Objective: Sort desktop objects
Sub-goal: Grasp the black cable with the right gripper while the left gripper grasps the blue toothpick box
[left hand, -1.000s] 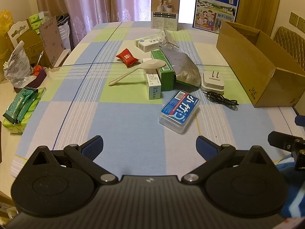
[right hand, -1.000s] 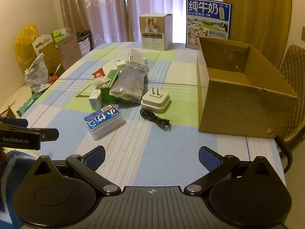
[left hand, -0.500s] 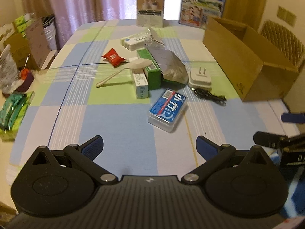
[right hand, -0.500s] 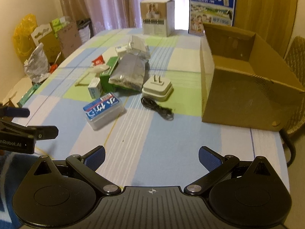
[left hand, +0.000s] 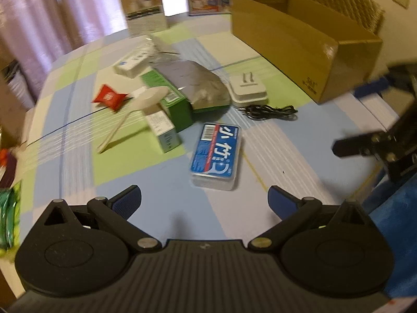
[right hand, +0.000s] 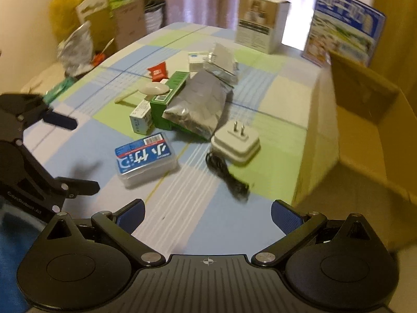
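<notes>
Hovering low over the counter (left hand: 161,182), both tongs are spread wide and empty. Blue-labelled plastic case (left hand: 216,154) lies just ahead of left tongs (left hand: 204,199), long axis pointing away; right tongs (right hand: 207,215) judged farther.

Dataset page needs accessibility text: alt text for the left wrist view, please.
The open left gripper hovers over a checked tablecloth, its jaws apart and empty, just short of a clear plastic box with a blue label. Beyond lie a white plug adapter, a black cable, a green carton and an open cardboard box.
</notes>
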A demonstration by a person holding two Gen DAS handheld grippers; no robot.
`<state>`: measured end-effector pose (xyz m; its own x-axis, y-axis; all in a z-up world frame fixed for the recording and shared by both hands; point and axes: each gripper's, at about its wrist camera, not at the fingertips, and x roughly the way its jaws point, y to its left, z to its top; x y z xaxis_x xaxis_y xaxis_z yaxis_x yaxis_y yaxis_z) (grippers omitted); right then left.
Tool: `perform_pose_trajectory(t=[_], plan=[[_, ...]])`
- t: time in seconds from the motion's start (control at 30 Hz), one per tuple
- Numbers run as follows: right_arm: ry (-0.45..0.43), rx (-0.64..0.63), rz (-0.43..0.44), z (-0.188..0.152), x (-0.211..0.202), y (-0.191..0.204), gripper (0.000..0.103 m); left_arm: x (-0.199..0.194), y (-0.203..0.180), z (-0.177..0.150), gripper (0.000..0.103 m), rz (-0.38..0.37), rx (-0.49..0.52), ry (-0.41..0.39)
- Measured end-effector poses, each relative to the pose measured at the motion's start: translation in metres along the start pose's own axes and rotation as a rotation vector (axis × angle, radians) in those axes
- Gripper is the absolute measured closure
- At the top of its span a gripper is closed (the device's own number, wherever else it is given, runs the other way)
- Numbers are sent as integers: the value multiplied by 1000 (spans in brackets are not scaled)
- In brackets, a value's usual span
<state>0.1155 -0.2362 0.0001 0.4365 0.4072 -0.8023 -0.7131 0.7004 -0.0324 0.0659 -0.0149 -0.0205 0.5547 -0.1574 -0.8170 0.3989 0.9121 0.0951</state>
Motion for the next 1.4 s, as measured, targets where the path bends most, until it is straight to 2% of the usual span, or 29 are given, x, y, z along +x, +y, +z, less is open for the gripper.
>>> perform_pose_trajectory(t=[0.13,0.2,0.43,0.47,0.57,0.8,0.87,0.93,1.03,1.13,1.23,1.4], plan=[[18,-123,2,9,22,-5,18,22,3,8,2,-22,37,6],[22,-172,4,10,33,-7,21,31,5,11,4,-32,38,7],[38,-313,4,10,71,-11,42,57,9,19,10,-66,53,4],[46,-322,10,11,76,-11,48,59,10,19,12,-72,49,4],[69,-337,28,11,90,-13,57,67,13,20,14,-87,37,4],[67,-273,87,17,106,-24,62,75,17,25,22,-119,40,-10],[66,-261,105,18,106,-25,71,79,18,27,27,-128,41,-7],[70,-252,114,17,105,-23,89,83,18,28,31,-136,36,-1],[71,-247,102,15,103,-18,90,86,17,27,32,-138,36,6],[75,-236,100,14,101,-16,91,89,15,25,37,-138,40,19],[62,-243,95,11,96,-12,93,91,14,22,51,-143,39,31],[13,-236,78,13,78,-10,93,87,15,22,51,-142,28,40]])
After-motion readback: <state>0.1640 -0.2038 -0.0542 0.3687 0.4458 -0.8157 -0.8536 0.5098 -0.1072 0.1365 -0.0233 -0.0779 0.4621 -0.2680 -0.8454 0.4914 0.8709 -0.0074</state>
